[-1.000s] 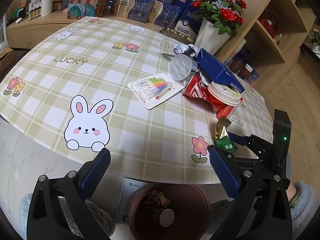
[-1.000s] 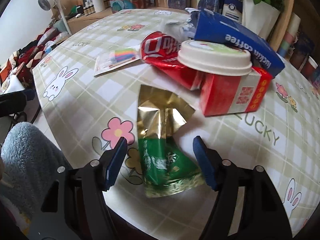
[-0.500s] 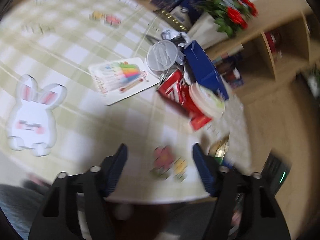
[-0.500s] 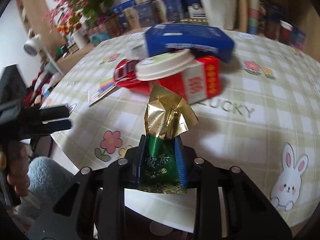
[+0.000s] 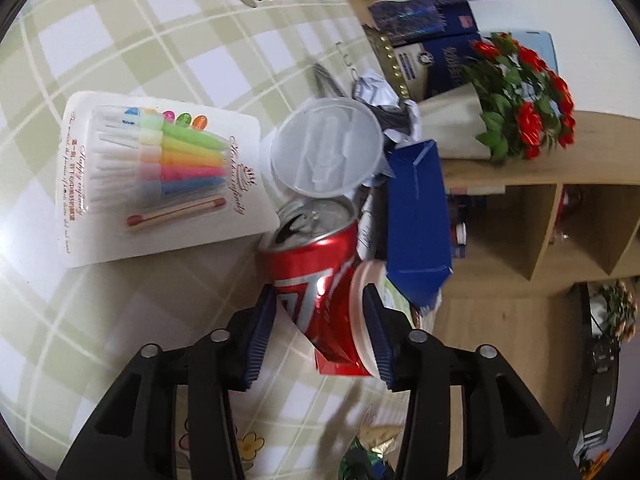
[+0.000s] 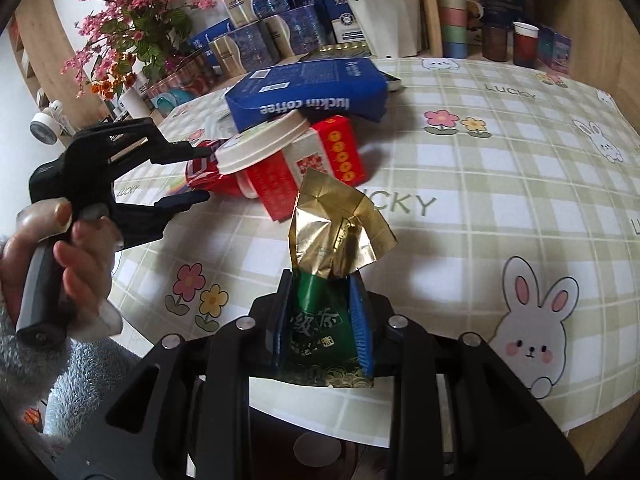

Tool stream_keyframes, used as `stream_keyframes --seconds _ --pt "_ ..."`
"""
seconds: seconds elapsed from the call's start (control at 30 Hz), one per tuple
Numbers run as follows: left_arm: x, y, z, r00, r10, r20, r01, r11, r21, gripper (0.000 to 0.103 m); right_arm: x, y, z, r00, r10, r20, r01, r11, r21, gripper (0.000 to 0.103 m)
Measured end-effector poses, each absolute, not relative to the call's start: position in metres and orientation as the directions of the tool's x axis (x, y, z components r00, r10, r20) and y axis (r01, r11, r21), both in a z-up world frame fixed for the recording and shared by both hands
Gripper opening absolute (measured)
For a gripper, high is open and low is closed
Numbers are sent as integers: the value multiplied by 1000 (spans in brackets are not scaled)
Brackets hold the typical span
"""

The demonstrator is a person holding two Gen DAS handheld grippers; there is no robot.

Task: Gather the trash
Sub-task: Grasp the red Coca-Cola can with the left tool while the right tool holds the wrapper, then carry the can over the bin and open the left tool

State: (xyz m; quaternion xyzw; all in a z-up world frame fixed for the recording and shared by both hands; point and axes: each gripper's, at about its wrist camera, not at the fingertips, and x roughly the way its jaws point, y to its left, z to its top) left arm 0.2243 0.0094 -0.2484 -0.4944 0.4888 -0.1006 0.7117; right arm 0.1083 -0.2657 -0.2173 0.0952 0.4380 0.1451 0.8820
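Red soda can (image 5: pixel 316 276) lies dented on its side in the trash pile on the table (image 5: pixel 120 40), and we have the left claw (image 5: pixel 320 332) straddling its lower body: can's long axis runs straight out from the claw, opened top pointing away toward the clear plastic lid (image 5: pixel 325 152). Left jaws have just been closing with the can between them; the left pad sits at the can's edge, the right pad is against the white cup lid (image 5: pixel 366 320) beside it, so we can't tell if the pinch is firm yet. Left hand is plainly the nearer one for the can; in the right wrist view that claw (image 6: pixel 200 178) reaches in from the left side. Our right claw (image 6: pixel 322 316) is pressed onto the green-and-gold tea packet (image 6: pixel 324 280), held upright off the table at its near edge, gold torn top up; green part carries Chinese characters we don't try to read here. Around the can: blue box (image 6: pixel 308 92) printed "luckin coffee" on top of the pile, red carton (image 6: pixel 308 168) with Chinese print under the lid, candle card (image 5: pixel 160 176) with script "Happy ... infinity" to the can's left. Tablecloth reads "LUCKY". Next, we judge, the left jaws tighten and lift.
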Motion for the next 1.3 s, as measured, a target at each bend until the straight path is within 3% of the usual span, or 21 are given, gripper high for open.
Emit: stream_keyframes --seconds 0.07,0.17,0.4,0.73,1.0,1.3 --pt "225 9 -248 489 -621 -613 -335 515 -789 17 106 -270 -217 575 339 -744 -164 939 301 30" --pt "220 10 -238 487 -604 -630 -283 574 -769 13 103 -274 -214 580 343 -739 -162 938 308 30" --pt "199 -2 -185 534 -433 -727 -59 838 -543 8 100 -273 -213 581 352 -734 -161 934 320 30" --pt "173 -10 -150 597 -365 -714 106 919 -380 7 95 -267 -213 576 356 -736 -166 933 321 30" --pt "148 -7 -132 627 -359 -691 158 928 -338 7 89 -275 -216 567 359 -742 -131 928 349 30" --pt "113 0 -116 626 -412 -662 204 906 -370 7 74 -270 -201 585 372 -721 -157 924 349 30"
